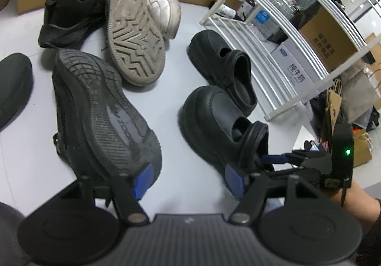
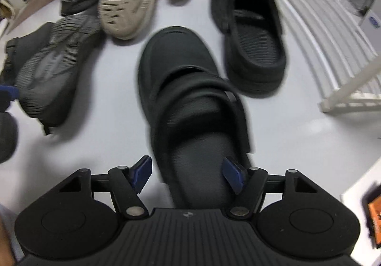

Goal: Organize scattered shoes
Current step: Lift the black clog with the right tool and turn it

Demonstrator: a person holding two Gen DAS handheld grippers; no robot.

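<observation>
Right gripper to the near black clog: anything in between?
Nothing visible. The right gripper is open, its fingers straddling the heel end of the near black clog. The second clog sits farther off to the right, beside the white rack, out of the path.

Two black clogs stand upright side by side, the near clog point(image 2: 190, 104) beside the far clog point(image 2: 250, 35). A black sneaker point(image 1: 102, 111) and a white sneaker point(image 1: 135, 30) lie sole-up, touching. Another black sneaker point(image 1: 69, 13) sits upright behind, beside a second white sneaker point(image 1: 164, 9).
</observation>
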